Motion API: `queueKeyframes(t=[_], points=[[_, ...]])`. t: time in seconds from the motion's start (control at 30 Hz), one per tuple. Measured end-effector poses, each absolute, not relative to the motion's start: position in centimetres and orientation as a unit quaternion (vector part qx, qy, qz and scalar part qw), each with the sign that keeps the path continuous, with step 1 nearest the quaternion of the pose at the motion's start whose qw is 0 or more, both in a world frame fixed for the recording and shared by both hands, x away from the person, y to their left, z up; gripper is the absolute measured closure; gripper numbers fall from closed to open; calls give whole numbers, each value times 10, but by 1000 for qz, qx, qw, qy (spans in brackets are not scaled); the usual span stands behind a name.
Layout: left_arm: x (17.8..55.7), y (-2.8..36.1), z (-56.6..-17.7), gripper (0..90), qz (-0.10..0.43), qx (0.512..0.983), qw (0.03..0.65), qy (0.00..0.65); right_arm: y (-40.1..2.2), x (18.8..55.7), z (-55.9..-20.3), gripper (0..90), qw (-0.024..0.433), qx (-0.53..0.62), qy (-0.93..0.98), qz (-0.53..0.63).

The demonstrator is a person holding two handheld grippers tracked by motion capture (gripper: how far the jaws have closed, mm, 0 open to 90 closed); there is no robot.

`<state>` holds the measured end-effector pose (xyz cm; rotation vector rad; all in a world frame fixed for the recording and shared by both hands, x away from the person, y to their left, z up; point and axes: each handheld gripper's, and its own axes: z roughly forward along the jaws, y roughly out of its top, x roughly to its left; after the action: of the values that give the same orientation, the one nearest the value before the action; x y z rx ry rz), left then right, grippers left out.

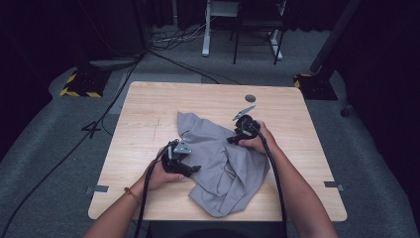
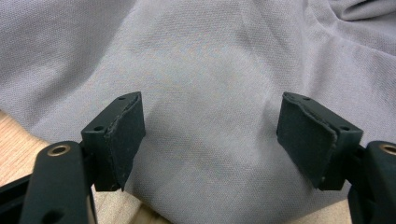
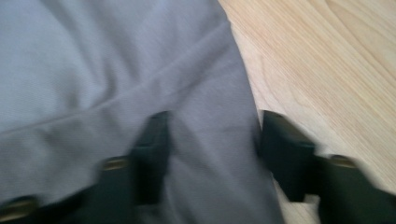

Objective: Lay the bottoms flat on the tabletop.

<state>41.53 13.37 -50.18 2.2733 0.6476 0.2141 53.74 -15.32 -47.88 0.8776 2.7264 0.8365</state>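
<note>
Risk, as I judge it: my right gripper [image 3: 210,154], half open astride the grey cloth [image 1: 223,163]'s edge in a blurry view, bites several layers, while my left gripper [image 2: 210,135] gapes wide, empty, above cloth.

1. The high view sits above the person's side of the bench [image 1: 148,99] and looks forward and down, far enough off to take in the whole top, the floor beyond it and both forearms.
2. The left gripper view rides on the left gripper [image 2: 210,140], looks along its two black jaws and sits very near the grey cloth [image 2: 196,70], with a strip of bench [image 2: 18,135] at the lower left.
3. The right gripper view rides on the right gripper [image 3: 212,149], equally near and blurred, facing the cloth's edge [image 3: 116,70] and bare bench [image 3: 327,70].
4. All three views share the cloth [image 1: 223,158] and the wooden top.
</note>
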Motion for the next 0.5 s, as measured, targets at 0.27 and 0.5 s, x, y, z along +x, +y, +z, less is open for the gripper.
queueKeyframes(t=[0.27,0.5], points=[[415,134,-502,241,84,888,375,254,-143,525,-476,866,90,255,922,276],[415,135,-502,228,90,884,373,266,-142,487,-431,868,139,202,910,333]])
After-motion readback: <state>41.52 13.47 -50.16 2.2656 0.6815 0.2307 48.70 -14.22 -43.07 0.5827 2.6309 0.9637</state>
